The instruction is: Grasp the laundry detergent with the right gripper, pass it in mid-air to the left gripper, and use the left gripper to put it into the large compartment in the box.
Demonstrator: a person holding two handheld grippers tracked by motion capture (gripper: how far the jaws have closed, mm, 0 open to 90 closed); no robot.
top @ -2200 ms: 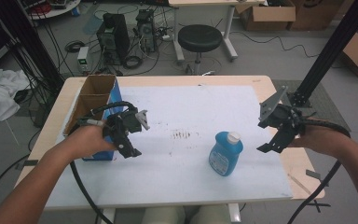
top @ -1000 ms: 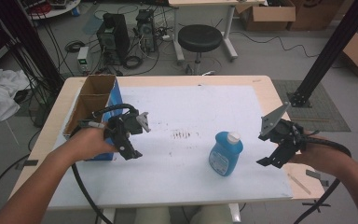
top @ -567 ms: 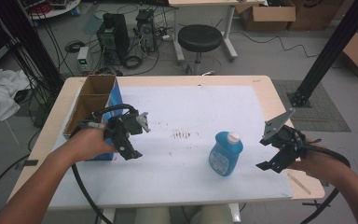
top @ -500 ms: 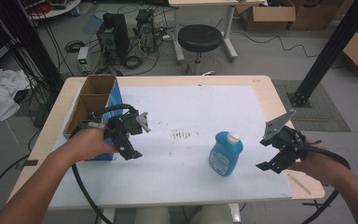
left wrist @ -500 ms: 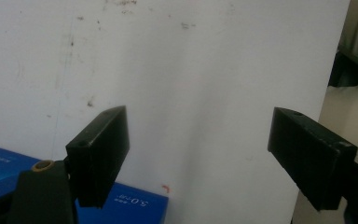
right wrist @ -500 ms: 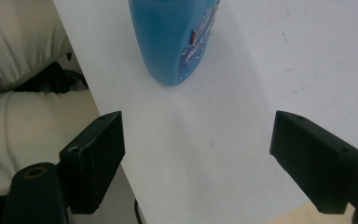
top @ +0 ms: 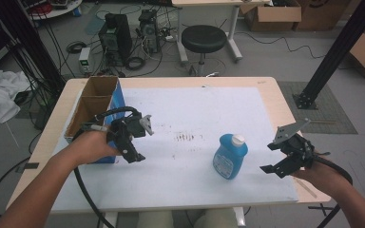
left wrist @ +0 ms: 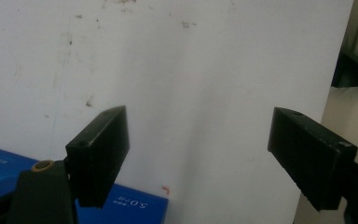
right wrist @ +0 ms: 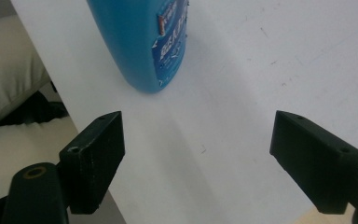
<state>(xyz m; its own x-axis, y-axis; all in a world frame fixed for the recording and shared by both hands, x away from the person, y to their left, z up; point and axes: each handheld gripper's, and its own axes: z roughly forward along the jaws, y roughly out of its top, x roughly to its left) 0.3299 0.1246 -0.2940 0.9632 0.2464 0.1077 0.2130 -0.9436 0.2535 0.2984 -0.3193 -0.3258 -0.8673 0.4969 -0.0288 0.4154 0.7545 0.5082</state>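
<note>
Both pairs of black fingers (right wrist: 98, 154) are spread wide with nothing between them, on the right gripper (top: 285, 154) at the lower right of the high frame and on the left gripper (top: 135, 137) at centre left. From where I stand, the grasp has not begun.

Going by size: the wooden table with its white sheet cover (top: 195, 114) spans the middle of the frame. At its upper left edge stands an open brown cardboard box with blue sides (top: 95, 107), and the left gripper hangs just beside it, well away from the work. Smaller, at centre right, a blue plastic bottle with a white cap (top: 229, 156) stands upright near the front edge of the sheet. In the right gripper view its lower body fills the upper left, ahead of the jaws but not yet between them.

I judge the right gripper is reaching for the bottle; closing on it and lifting are all left to do.
</note>
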